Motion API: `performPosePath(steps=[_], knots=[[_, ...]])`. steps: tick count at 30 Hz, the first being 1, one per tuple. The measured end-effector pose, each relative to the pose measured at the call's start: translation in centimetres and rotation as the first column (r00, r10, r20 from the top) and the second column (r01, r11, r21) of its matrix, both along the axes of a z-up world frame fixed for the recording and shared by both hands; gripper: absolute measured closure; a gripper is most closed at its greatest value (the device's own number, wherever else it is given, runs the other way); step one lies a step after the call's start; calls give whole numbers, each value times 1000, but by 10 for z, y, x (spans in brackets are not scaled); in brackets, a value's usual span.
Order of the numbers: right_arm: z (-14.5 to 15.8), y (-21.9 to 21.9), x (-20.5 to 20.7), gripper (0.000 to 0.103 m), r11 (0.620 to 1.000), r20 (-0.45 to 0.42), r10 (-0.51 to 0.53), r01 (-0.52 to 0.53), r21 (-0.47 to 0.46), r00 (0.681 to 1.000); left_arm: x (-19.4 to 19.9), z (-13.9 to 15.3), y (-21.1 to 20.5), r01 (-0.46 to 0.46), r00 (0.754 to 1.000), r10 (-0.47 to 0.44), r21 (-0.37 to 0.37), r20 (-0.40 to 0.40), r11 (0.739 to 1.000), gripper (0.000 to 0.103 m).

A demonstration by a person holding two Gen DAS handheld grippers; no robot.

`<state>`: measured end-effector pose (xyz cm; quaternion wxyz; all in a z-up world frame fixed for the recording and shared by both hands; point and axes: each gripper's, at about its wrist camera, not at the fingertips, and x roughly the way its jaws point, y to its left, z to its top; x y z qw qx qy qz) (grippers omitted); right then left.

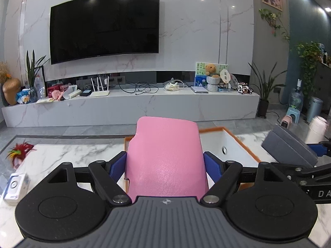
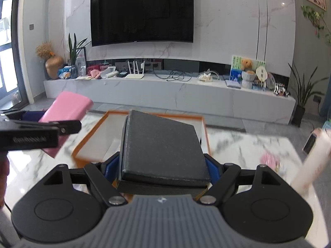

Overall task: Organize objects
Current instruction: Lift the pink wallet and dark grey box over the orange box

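Objects to be sorted here are a pink case (image 1: 165,155) and a dark grey box (image 2: 163,150), and both are off the tabletop (image 1: 68,155), each held over or beside an open orange-rimmed box (image 1: 238,142).

In the left wrist view, the left gripper (image 1: 165,165) has its blue-padded fingers (image 1: 116,166) pinching the pink case by its two long sides, the case standing up between them and hiding the near left part of the orange-rimmed box. To the right of that box the grey box shows, carried by the other tool. A small white device (image 1: 15,186) lies on the tabletop well to the left of the orange-rimmed box, and a red feathered item (image 1: 19,152) sits at the far left edge.

In the right wrist view, the right gripper (image 2: 163,167) has its fingers (image 2: 111,165) clamped on the sides of the dark grey box, which hangs tilted in front of the orange-rimmed box. That box looks empty as far as its white inside shows. The pink case appears to its left, blurred.

Judging by this, the organizing is at an early stage: two things are picked up but not yet placed, and the loose items on the tabletop remain to be dealt with.
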<state>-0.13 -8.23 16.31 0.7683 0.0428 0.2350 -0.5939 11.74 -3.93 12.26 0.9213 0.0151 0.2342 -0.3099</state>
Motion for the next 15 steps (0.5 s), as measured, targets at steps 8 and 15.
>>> performPosePath(steps=[8,15], knots=[[-27,-109,20,21,985,-31,-135,137,108,990,75,-46,-48,-13,989,17,29,-145,999,11],[-59,-158,27,21,963,-120,-121,145,228,985,113,-63,-76,19,985,2,122,-171,992,11]])
